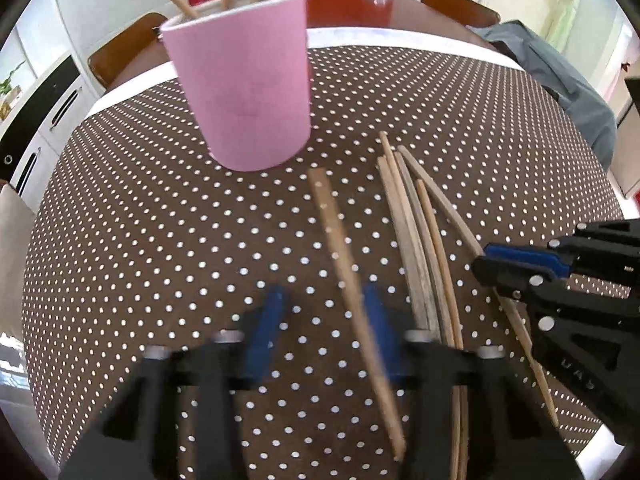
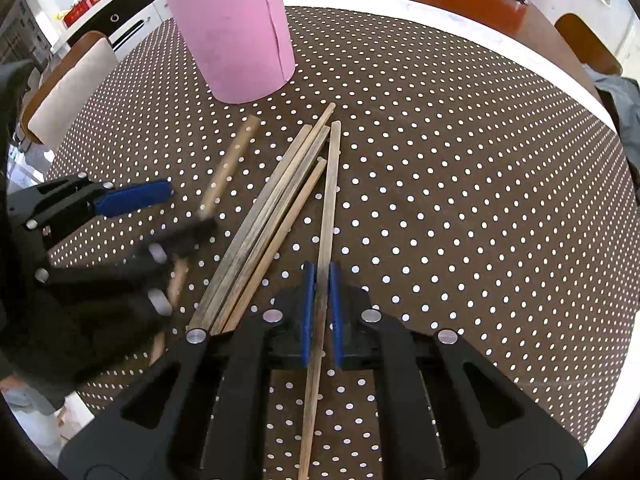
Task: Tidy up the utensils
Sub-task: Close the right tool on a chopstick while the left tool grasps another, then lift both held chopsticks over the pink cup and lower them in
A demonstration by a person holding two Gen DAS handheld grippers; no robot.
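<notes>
Right gripper: blue pads are closed tight on a single chopstick, which lies flat on the dotted tablecloth. Left gripper: jaws are spread wide; a blurred chopstick is seen between them, contact cannot be told. A loose bundle of chopsticks lies between both, near the pink cup, in which more sticks are stood.

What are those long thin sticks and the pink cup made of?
The long thin sticks look like bare wood or bamboo: tan, matte, some greyed and streaky with grain. The pink cup looks like paper or thin card, dull, not shiny, with a straight seam down its side, though plastic can't be ruled out.
</notes>
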